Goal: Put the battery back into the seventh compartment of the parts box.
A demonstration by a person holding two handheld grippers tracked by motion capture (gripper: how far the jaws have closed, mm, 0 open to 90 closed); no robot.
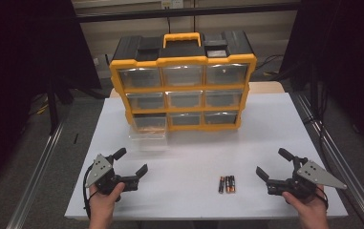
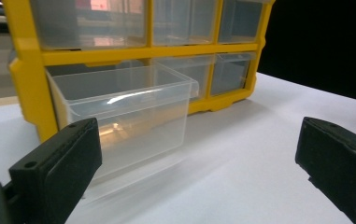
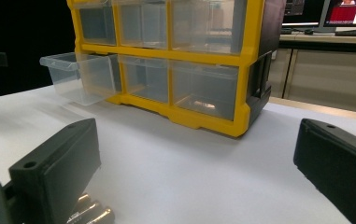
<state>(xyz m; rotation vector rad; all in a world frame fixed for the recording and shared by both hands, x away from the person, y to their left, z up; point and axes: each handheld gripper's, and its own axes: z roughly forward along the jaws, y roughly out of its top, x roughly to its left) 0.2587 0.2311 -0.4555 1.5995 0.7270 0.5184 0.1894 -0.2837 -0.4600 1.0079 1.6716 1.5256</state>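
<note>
Now both my hand-held grippers, left [image 1: 133, 161] and right [image 1: 269, 162], gape wide, holding nothing; the batteries [image 1: 227, 183] look small, stiff, slippery: I'd pinch mid-length.

Setting: laboratory or recording workspace.
Bench [image 1: 275, 124]: white sheet surface, framed by aluminium rails [image 1: 41, 162] on both sides.
Surroundings: black curtains [image 1: 22, 57] left and right; grey carpeted floor.
Background: computer monitors [image 3: 348, 14] on a desk behind.
Storage: yellow-black parts organiser [image 1: 183, 81] with clear drawers.
</note>
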